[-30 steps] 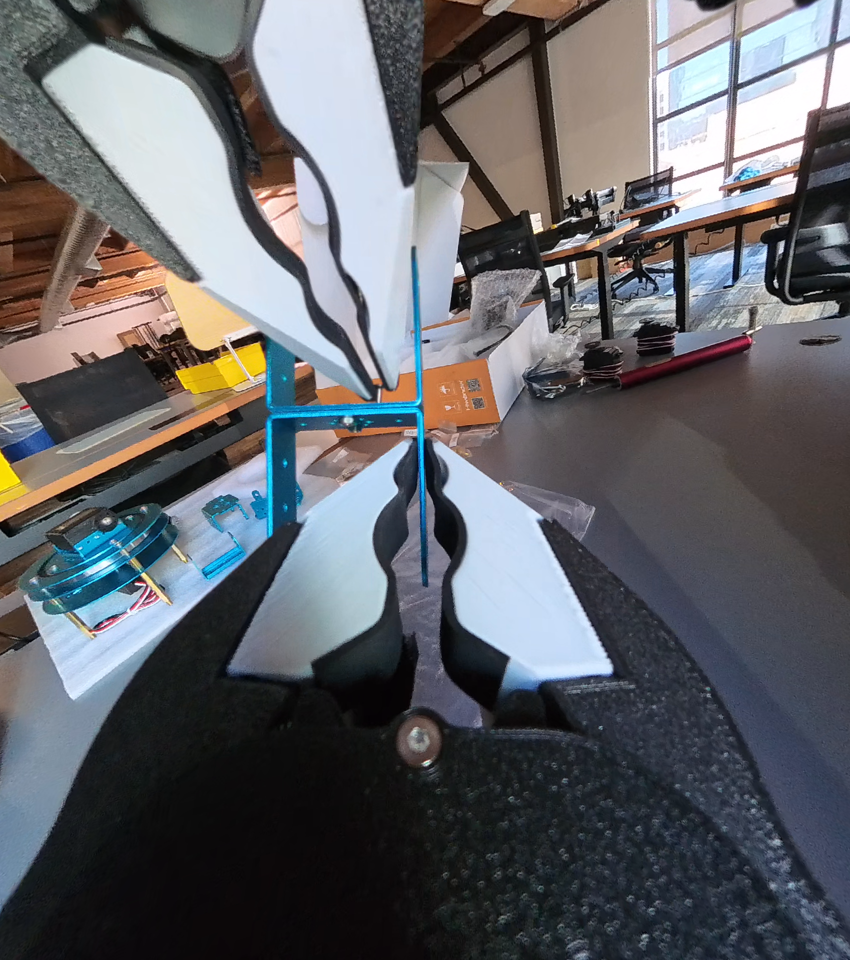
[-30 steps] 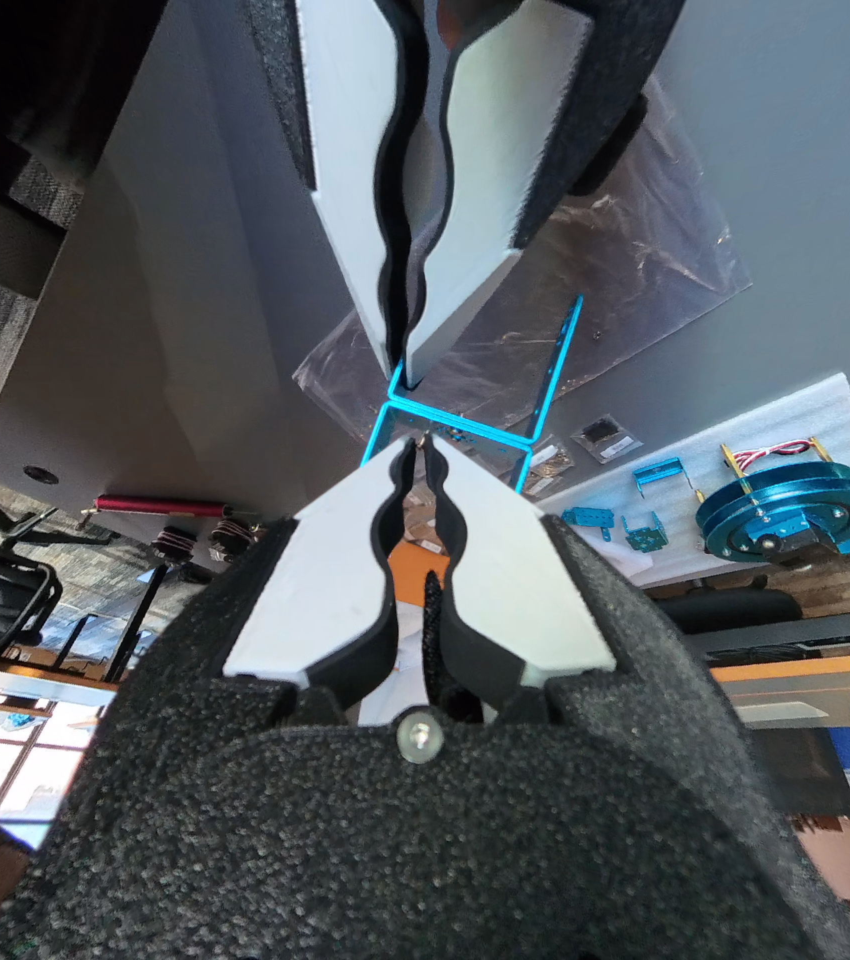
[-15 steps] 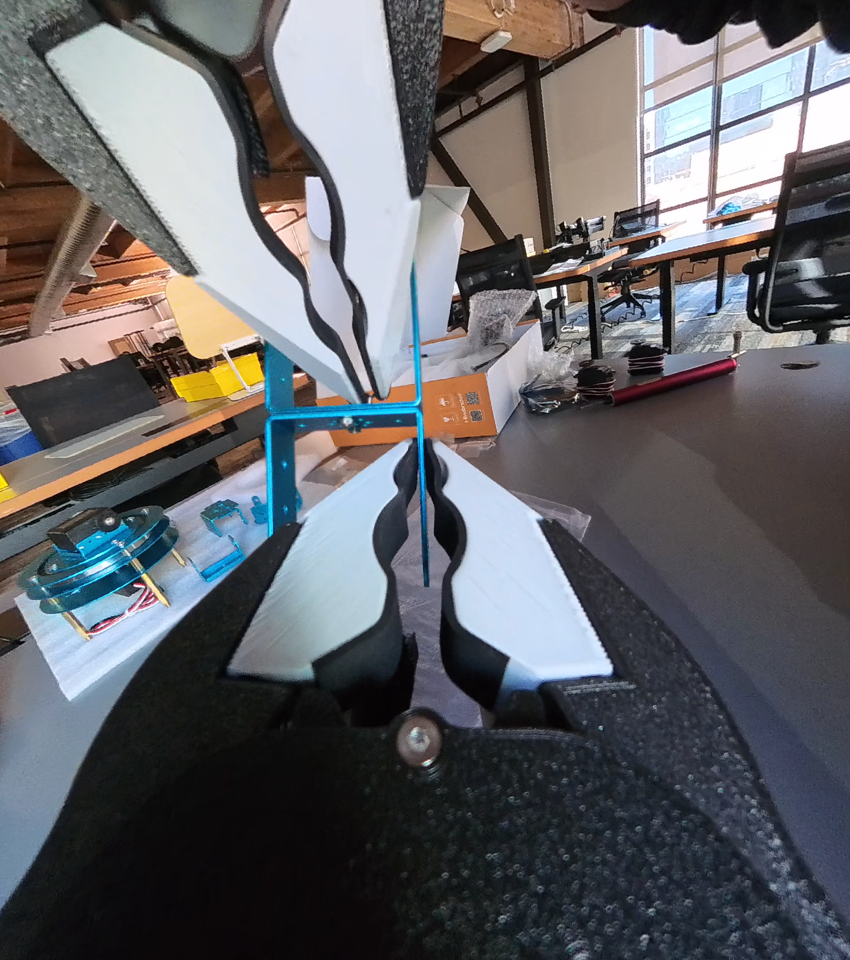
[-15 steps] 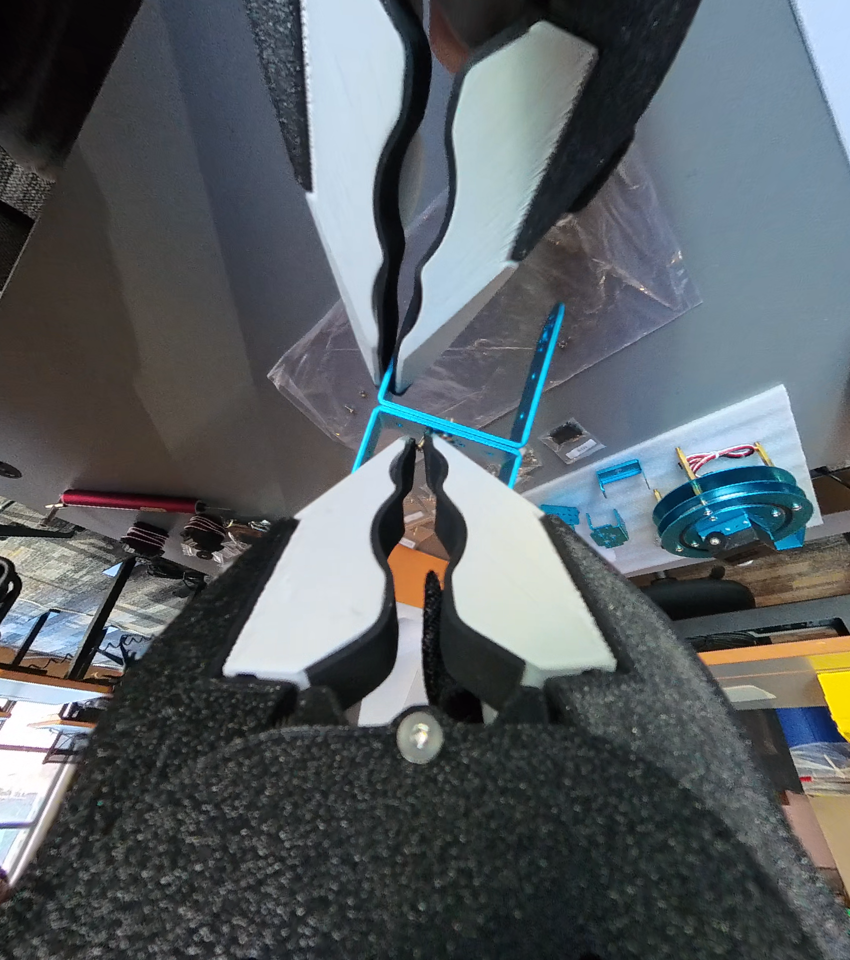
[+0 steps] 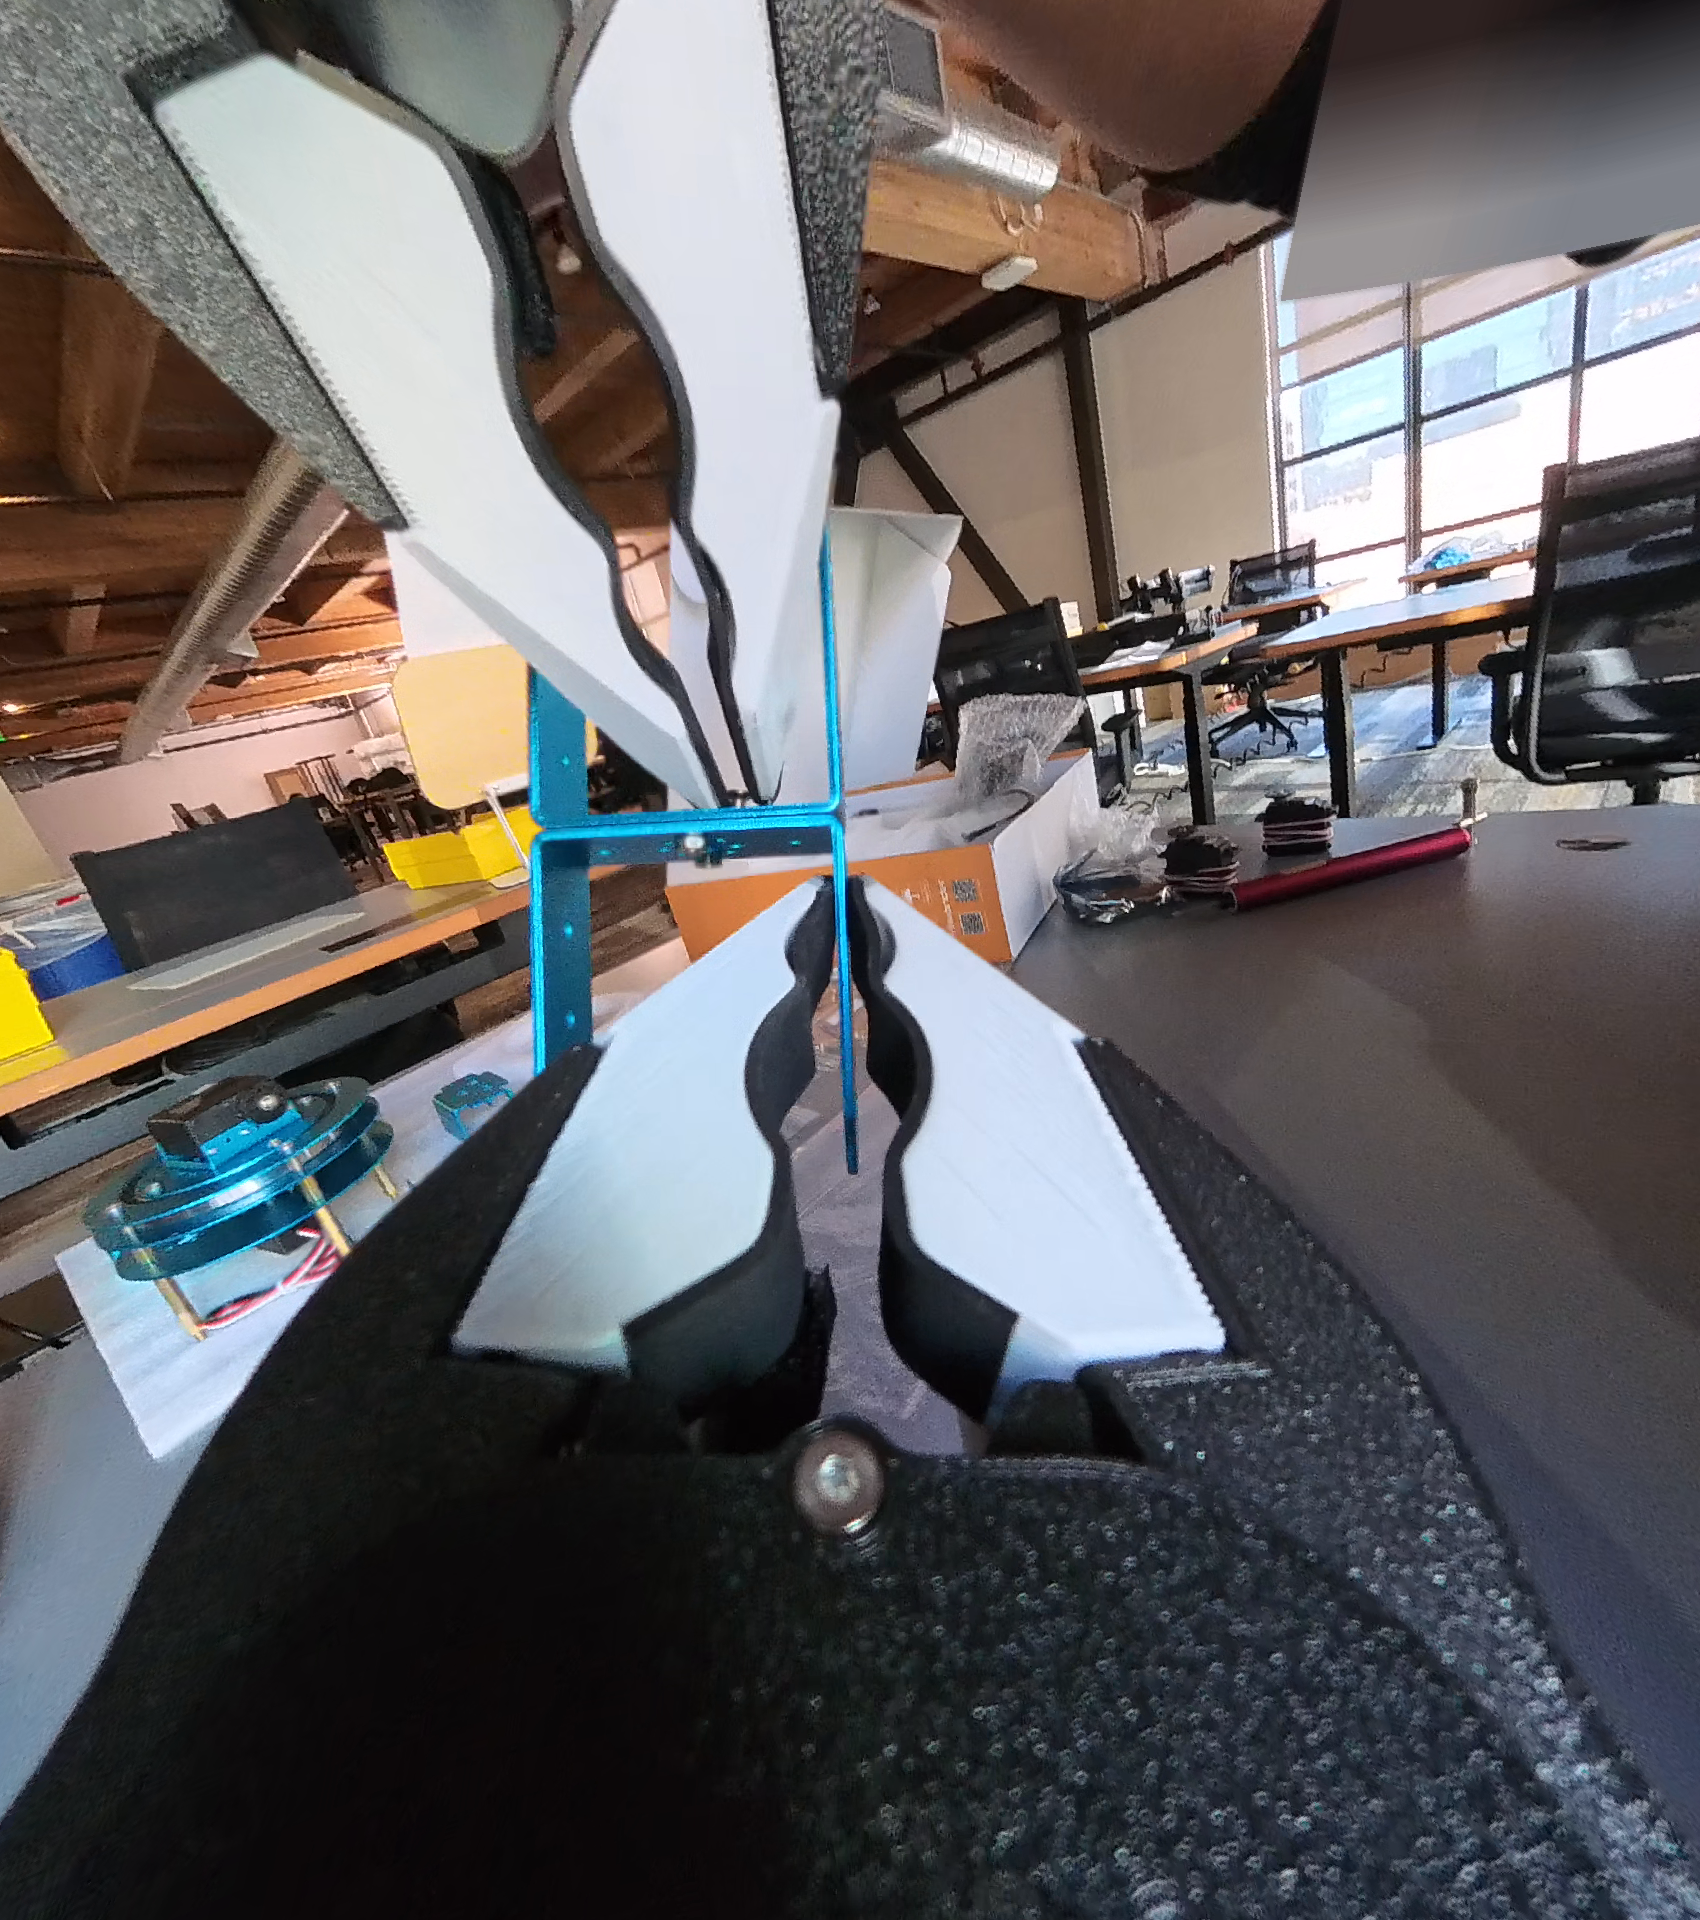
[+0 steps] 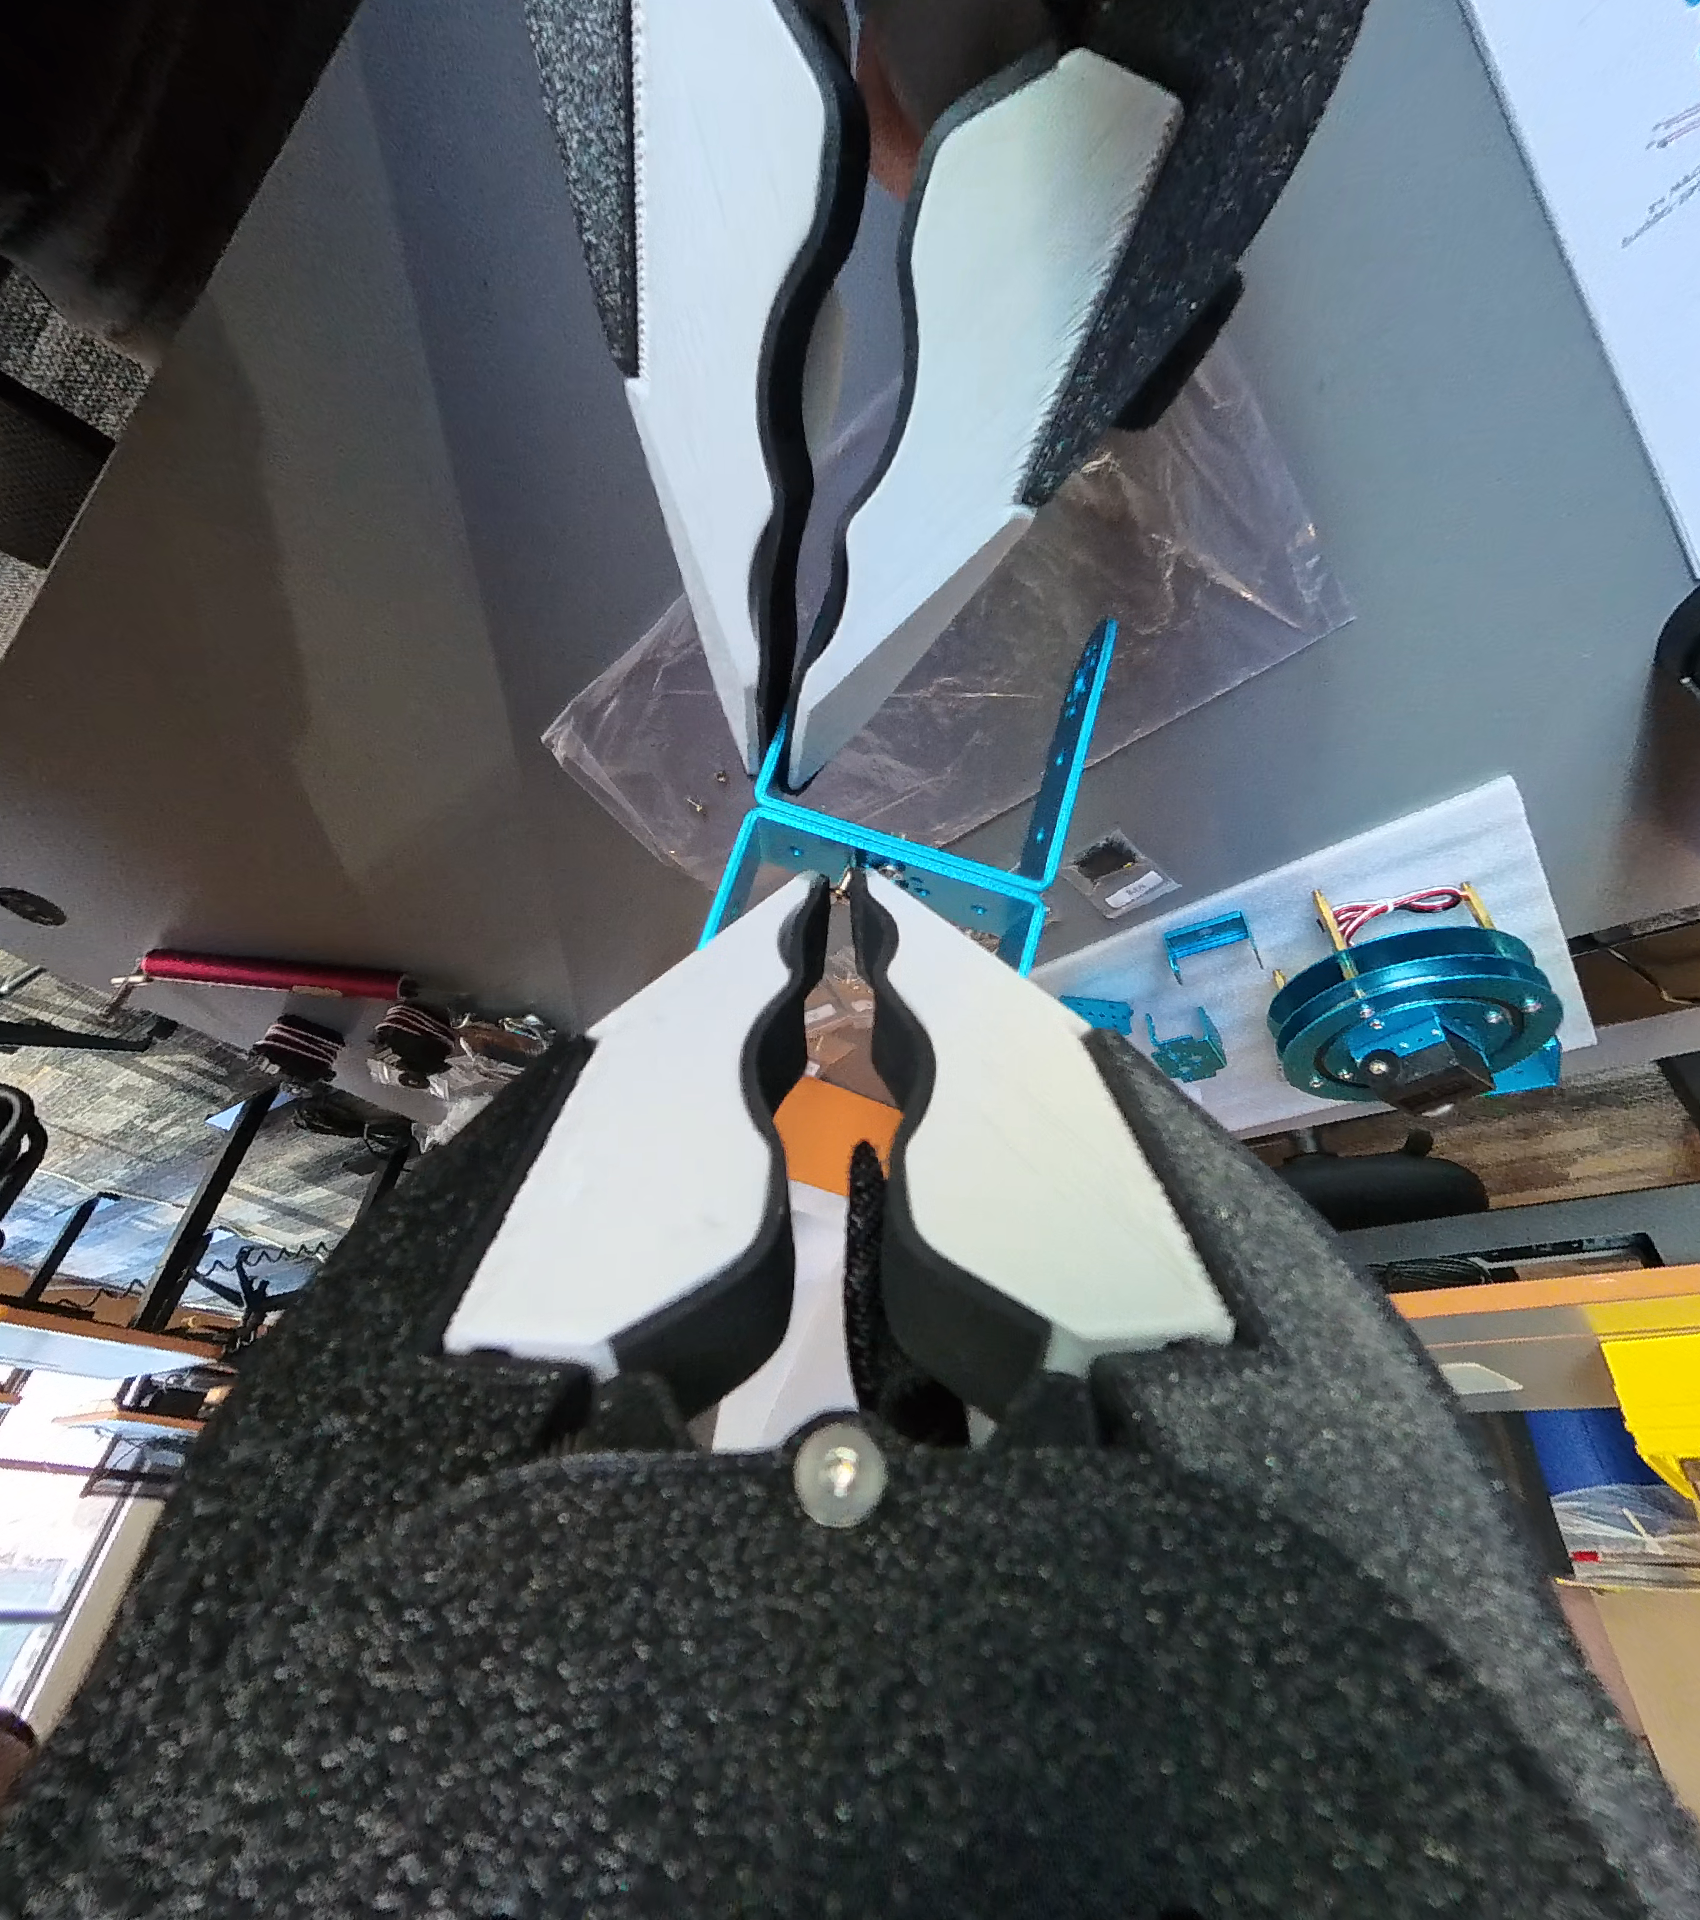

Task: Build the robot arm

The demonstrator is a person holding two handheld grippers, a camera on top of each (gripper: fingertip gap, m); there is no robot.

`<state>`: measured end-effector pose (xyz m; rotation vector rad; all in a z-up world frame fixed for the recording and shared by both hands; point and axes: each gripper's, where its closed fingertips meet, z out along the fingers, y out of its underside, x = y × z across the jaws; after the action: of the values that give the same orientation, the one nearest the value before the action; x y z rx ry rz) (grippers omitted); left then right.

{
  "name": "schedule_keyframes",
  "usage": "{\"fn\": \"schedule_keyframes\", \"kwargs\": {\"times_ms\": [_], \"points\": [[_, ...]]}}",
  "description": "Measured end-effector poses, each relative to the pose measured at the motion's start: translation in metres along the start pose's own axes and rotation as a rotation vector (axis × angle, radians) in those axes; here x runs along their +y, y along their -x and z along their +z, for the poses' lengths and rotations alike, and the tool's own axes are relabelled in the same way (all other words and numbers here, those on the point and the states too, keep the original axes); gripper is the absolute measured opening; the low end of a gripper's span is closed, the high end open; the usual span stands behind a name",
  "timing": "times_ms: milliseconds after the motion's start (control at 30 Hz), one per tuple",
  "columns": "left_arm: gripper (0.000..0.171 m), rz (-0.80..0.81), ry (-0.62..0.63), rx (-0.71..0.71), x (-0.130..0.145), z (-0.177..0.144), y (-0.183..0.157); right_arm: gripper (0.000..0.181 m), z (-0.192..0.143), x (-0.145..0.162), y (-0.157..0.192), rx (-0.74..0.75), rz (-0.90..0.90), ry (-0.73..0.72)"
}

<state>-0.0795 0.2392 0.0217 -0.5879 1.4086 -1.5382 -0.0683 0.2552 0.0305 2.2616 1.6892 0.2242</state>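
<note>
In the left wrist view, the left gripper (image 5: pixel 838 894) is seen with its fingers (image 5: pixel 659 1122) pressed narrow on one thin leg of a blue metal bracket (image 5: pixel 690 831). This leg runs straight down between the two pads, and its lower end shows in the gap behind the tips. The bracket is held in the air above the grey tabletop (image 5: pixel 1345 1091). From above, the right gripper (image 5: pixel 737 795) comes down, and its tips meet the cross bar of the bracket, at a small screw. To the left, a blue round assembly (image 5: pixel 233 1174) with red and white wires stands on a white foam sheet (image 5: pixel 150 1361).

In the right wrist view, the right gripper (image 6: pixel 838 888) is almost closed, with its tips at a small screw (image 6: pixel 841 883) on the cross bar of the bracket (image 6: pixel 929 883); whether the screw is really pinched cannot be told. The left gripper (image 6: pixel 773 764) is closed on the bracket's corner leg. Under them a clear plastic bag (image 6: pixel 1137 644) lies on the tabletop.
</note>
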Motion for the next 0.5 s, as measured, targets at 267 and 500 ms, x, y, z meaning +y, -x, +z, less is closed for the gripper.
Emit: {"fn": "schedule_keyframes", "kwargs": {"times_ms": [267,500], "points": [[0.000,-0.008,-0.053,-0.032,-0.012,-0.008,0.008,0.004,-0.015,-0.006,-0.007,-0.040,0.005,0.057],[0.000,-0.006,-0.071,-0.048,-0.019,-0.015,0.012,0.007,-0.022,-0.010,-0.011,-0.065,0.015,0.080]]}}
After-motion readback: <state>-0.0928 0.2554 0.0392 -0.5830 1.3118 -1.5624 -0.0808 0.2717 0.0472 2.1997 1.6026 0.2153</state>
